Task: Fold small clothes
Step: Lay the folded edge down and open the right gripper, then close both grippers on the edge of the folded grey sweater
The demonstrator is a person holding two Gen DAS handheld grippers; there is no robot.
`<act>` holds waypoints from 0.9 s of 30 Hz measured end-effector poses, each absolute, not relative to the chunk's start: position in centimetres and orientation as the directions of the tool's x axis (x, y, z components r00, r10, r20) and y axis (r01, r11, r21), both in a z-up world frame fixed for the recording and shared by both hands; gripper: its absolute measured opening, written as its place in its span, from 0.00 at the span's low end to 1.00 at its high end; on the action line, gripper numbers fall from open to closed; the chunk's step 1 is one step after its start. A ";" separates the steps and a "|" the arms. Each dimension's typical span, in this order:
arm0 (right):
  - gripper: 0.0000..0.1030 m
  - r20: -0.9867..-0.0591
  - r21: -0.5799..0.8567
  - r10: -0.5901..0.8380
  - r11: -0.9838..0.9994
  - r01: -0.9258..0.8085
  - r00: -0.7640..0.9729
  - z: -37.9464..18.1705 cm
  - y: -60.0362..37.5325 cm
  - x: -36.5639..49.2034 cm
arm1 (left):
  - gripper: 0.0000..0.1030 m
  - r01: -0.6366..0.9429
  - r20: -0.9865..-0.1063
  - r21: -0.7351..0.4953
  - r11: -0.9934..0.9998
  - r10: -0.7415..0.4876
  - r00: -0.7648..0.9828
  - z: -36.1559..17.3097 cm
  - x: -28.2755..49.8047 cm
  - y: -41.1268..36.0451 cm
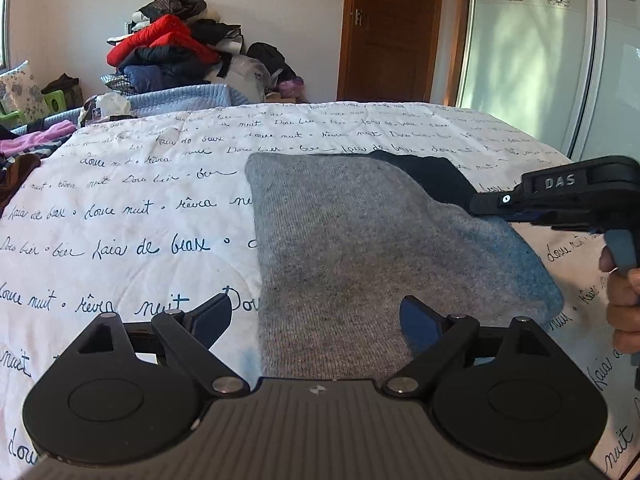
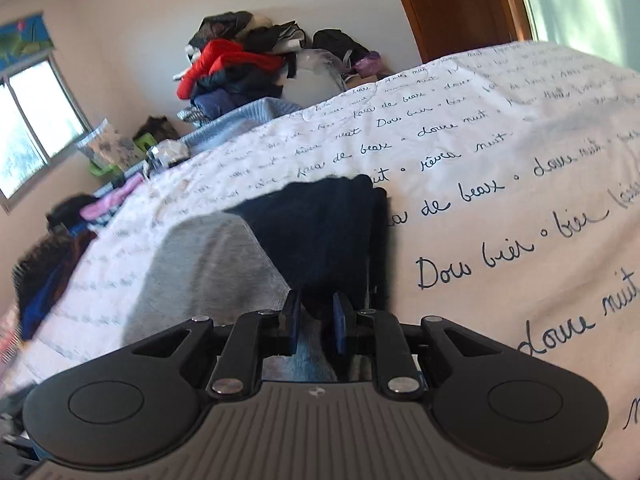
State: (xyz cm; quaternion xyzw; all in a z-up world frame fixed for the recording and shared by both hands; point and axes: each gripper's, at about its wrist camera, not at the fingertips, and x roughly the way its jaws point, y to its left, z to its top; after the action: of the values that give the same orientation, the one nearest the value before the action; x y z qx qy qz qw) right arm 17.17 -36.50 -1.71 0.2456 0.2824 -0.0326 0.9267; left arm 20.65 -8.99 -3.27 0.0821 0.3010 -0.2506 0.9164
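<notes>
- Your left gripper [image 1: 316, 322] is wide open and holds nothing. One pad sits over the sock [image 1: 340, 248], the other over the bed [image 1: 140, 200] beside it.
- Your right gripper [image 2: 316, 322] is nearly shut. Its pads [image 2: 340, 328] pinch the sock's [image 2: 320, 232] edge, where the dark blue part meets the grey part.
- From the left camera, the right gripper [image 1: 486, 205] comes in from the right side and bites the sock at its far right edge. Your hand [image 1: 624, 300] grips its handle.
- The sock lies flat in the middle of the bed, on the white cover with the blue writing. It is mostly grey, with a dark blue end at the back and a light blue patch on the right.
- A pile of clothes [image 1: 172, 44] sits past the bed's far edge, by the wall.
- A brown door [image 1: 392, 28] stands right of that pile.
</notes>
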 end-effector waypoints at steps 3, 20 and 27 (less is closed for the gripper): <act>0.17 -0.507 0.380 0.063 0.911 0.158 0.859 -0.4 -35.4 15.6 | 0.87 0.501 -0.602 0.016 0.865 -0.392 0.696 -3.5 20.9 -9.1; 0.76 -0.541 0.399 0.085 0.902 0.167 0.837 -1.6 -35.5 14.5 | 0.88 0.506 -0.612 0.015 0.862 -0.392 0.687 -4.0 21.0 -8.6; 0.76 -0.532 0.521 0.136 0.831 0.196 0.836 -3.0 -38.8 13.6 | 0.90 0.502 -0.601 -0.174 0.847 -0.495 0.627 -3.5 24.1 -6.1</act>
State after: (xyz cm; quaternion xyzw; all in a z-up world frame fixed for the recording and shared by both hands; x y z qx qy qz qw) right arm 13.56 -38.76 -2.96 0.2904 0.2863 -0.0164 0.9129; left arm 24.11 -6.14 -3.53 0.0051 0.3314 -0.2765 0.9021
